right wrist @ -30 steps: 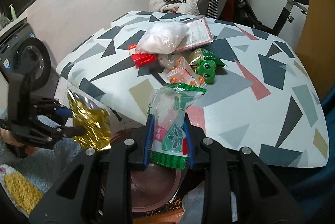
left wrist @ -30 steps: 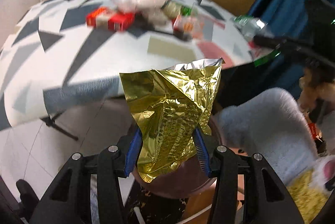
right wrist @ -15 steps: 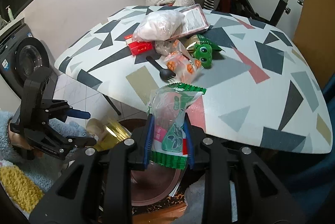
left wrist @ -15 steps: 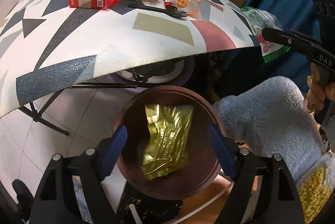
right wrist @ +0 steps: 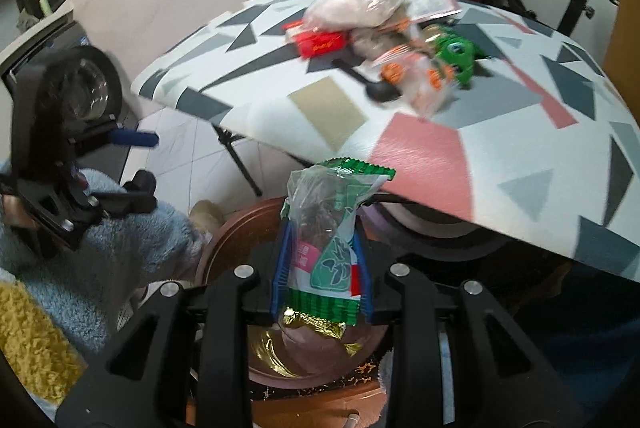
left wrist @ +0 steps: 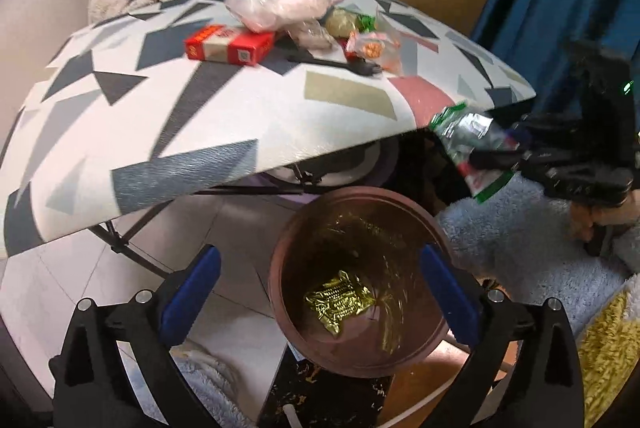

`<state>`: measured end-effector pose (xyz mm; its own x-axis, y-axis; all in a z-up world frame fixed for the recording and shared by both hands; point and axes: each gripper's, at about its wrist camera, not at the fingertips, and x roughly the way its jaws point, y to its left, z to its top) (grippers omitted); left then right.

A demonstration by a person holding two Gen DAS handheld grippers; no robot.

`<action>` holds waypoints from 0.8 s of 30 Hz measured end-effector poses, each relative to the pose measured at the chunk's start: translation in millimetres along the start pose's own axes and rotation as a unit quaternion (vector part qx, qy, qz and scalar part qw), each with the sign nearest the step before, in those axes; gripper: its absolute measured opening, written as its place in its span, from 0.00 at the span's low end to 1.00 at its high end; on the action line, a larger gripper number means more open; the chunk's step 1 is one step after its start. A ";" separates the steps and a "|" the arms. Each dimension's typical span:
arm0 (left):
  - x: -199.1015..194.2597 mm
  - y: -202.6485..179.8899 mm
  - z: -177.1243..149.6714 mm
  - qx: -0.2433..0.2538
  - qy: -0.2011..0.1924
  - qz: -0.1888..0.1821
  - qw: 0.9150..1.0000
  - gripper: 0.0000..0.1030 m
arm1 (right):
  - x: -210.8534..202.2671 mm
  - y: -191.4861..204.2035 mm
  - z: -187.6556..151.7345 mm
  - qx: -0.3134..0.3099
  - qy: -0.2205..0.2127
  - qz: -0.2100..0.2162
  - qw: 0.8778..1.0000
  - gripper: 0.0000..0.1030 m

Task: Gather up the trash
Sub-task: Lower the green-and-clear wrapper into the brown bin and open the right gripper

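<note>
While the table [left wrist: 248, 124] is carrying the rest of the trash on its far side, the brown bin [left wrist: 280, 268] is sitting just below its near edge, holding the gold wrapper [left wrist: 340, 302]. Your left claw [left wrist: 316, 302] is opening wide over it, empty. Your right claw [right wrist: 320, 268] is clamping the green-and-clear wrapper [right wrist: 328, 228] upright, directly above the bin's rim, so that hand is nearer.

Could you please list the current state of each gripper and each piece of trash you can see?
Left hand-held gripper: jaws opening, nothing between them.
Right hand-held gripper: shut on the green-and-clear wrapper.
Gold foil wrapper: lying at the bottom of the brown bin.
Red box: lying flat on the table.
Black spoon: lying on the table.
</note>
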<state>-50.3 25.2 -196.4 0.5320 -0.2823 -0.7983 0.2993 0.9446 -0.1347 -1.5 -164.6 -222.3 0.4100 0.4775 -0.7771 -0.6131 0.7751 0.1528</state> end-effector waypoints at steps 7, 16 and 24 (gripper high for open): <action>-13.3 12.2 -11.0 -0.036 -0.039 0.001 0.999 0.94 | 22.7 13.2 -5.4 -0.022 0.025 0.006 0.999 0.34; -7.7 16.5 -15.6 -0.046 -0.033 0.008 0.998 0.94 | 34.6 22.4 -8.0 -0.039 0.046 0.002 0.998 0.38; -3.2 10.0 -17.2 -0.031 -0.024 0.006 0.999 0.95 | 32.9 24.7 -10.1 -0.044 0.043 0.002 0.998 0.86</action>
<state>-62.7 38.5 -205.3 0.5738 -0.2767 -0.7709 0.2432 0.9563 -0.1622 -10.0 -133.9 -250.2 0.3493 0.4408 -0.8269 -0.6730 0.7320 0.1060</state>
